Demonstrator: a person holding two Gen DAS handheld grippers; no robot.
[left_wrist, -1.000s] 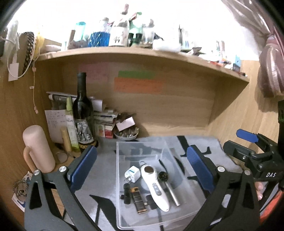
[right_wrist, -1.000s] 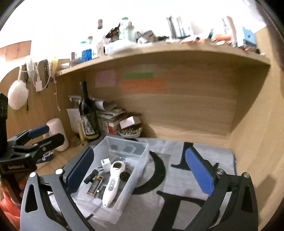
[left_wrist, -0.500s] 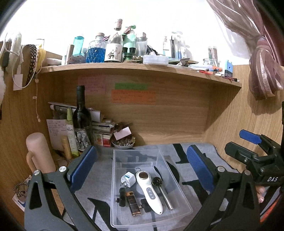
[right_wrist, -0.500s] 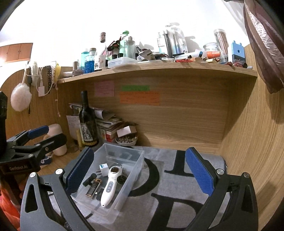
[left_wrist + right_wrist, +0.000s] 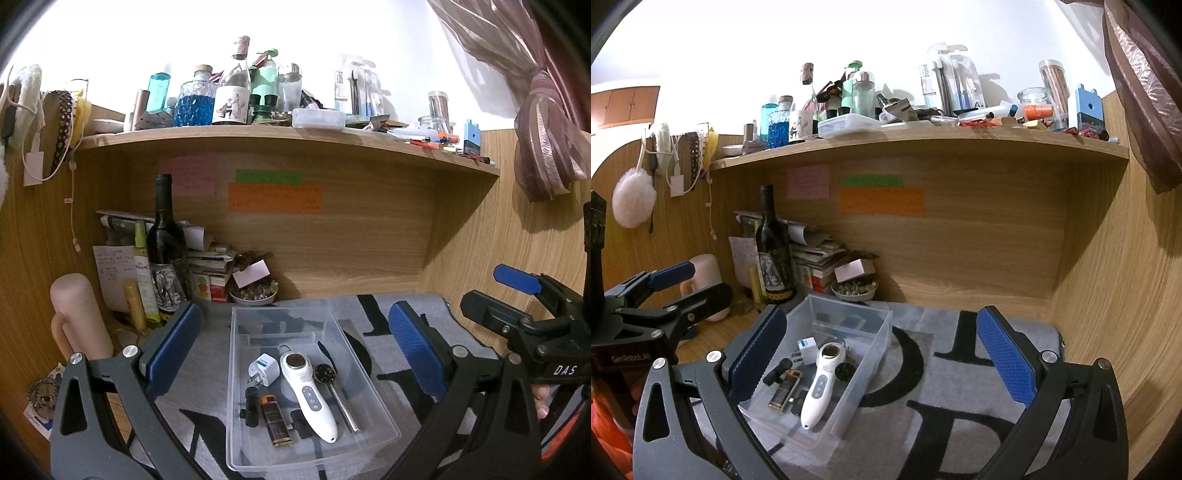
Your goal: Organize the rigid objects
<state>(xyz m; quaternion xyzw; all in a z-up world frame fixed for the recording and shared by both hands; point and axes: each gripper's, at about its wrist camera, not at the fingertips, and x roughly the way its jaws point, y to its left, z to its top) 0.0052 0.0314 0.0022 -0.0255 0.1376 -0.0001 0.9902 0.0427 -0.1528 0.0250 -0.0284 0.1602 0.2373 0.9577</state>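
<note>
1. White handheld skin-care wand (image 5: pixel 307 395) lies flat in the clear plastic box (image 5: pixel 384 424). Its long side runs from the back of the box to the front. Its round metal head points to the back wall and its thin tip points to the front.
2. Next to it in the box lie a white plug cube (image 5: pixel 263 370), a small black stick (image 5: pixel 252 404), a brown and gold lighter (image 5: pixel 274 419) and a thin metal rod with a round dark head (image 5: pixel 338 391).
3. The box sits on a grey mat with big black letters (image 5: pixel 960 417) on the bench.
4. The left tool (image 5: pixel 291 354) is spread wide and holds nothing. The right tool (image 5: pixel 882 363) is spread wide too, with nothing in it.
5. A small dark piece under the wand is hard to make out.
</note>
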